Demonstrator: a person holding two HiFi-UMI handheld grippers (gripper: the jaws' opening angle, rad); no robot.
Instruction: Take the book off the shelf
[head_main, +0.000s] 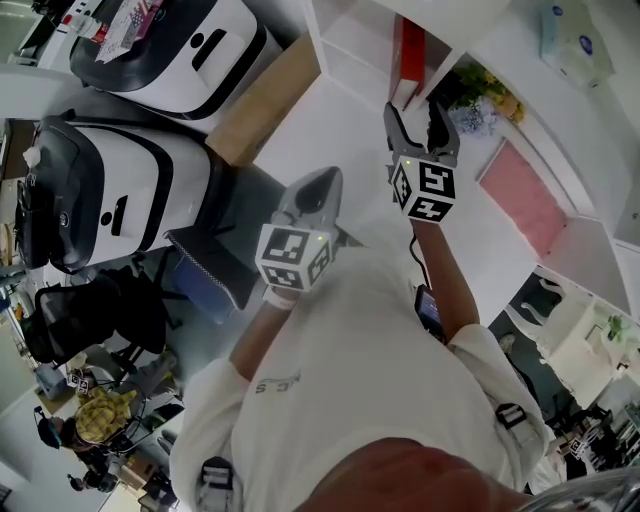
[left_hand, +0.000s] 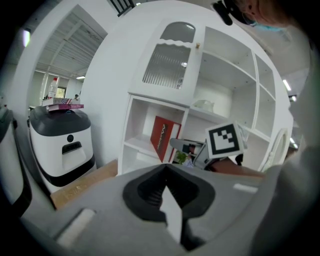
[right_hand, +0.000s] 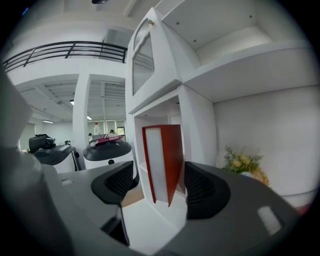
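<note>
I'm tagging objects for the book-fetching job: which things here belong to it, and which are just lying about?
In the job: red book, standing in the white shelf; right tool, open, lined up with it.
Just about: left tool, shut and idle; flowers; white machines; pink panel.

The right gripper (right_hand: 157, 174), jaws wide apart, faces a red book (right_hand: 165, 160) standing upright (white page edges outward) on a white shelf (right_hand: 200, 120).
</note>
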